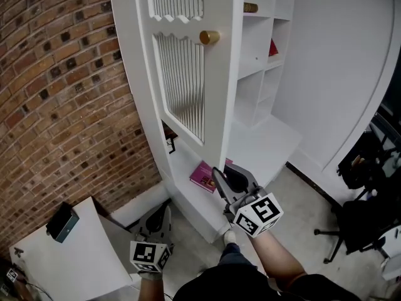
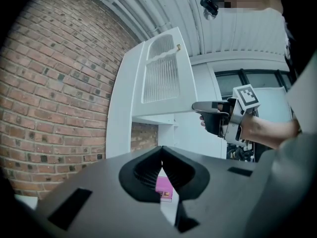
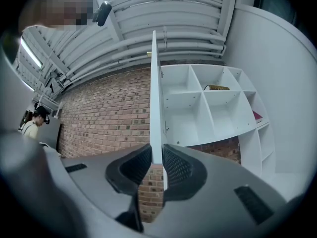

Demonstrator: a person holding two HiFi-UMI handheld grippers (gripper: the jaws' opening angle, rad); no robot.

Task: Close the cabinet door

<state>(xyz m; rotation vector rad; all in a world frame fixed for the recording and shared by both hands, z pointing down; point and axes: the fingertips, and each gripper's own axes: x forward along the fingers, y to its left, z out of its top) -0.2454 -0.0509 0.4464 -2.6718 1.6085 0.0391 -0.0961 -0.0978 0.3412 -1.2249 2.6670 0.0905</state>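
The white cabinet door [image 1: 182,61], with ribbed panels and a brass knob [image 1: 209,37], stands swung out from the shelf unit [image 1: 257,74]. My right gripper [image 1: 219,175] sits at the door's lower corner. In the right gripper view the door's thin edge [image 3: 154,98] runs straight between the jaws of the right gripper [image 3: 154,155], and both pads press on it. My left gripper [image 1: 166,215] hangs low near the floor, shut and holding nothing. The left gripper [image 2: 161,152] points at the cabinet's bottom shelf, where a pink book [image 2: 164,188] lies.
A brick wall [image 1: 62,93] stands left of the cabinet, a curved white wall [image 1: 338,61] to its right. A white table [image 1: 69,262] with a dark device [image 1: 62,223] is at bottom left. A black office chair [image 1: 363,212] stands at right. A person [image 3: 32,125] stands far off.
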